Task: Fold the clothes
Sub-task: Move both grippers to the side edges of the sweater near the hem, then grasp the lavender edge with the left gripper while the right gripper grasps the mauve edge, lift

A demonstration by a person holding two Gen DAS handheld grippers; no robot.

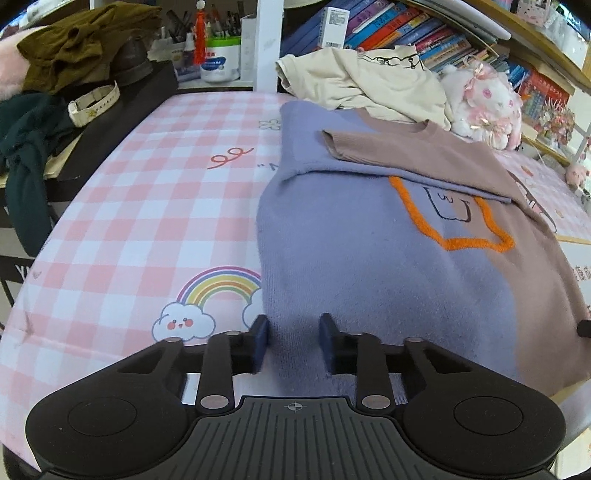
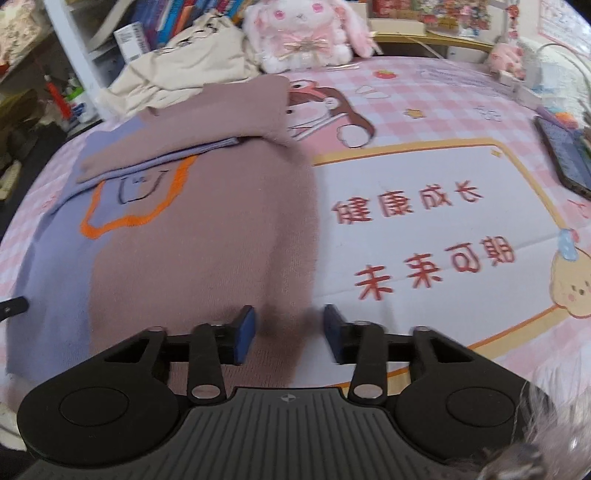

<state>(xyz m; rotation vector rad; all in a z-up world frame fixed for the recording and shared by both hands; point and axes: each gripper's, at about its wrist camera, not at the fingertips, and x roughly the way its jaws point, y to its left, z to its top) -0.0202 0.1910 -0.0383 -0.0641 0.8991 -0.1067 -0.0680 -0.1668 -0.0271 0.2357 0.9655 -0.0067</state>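
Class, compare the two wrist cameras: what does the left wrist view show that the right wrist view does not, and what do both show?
Only the left wrist view shows the rainbow print, the white watch and the olive garment. Only the right wrist view shows the red printed characters and the dark tablet. Both show the two-tone sweater, the cream shirt and the plush rabbit, with each open gripper, left and right, at the sweater's near hem.

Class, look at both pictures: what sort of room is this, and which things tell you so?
Probably a child's bedroom or study corner: a plush rabbit, a shelf of books and a pink checked cartoon cover.
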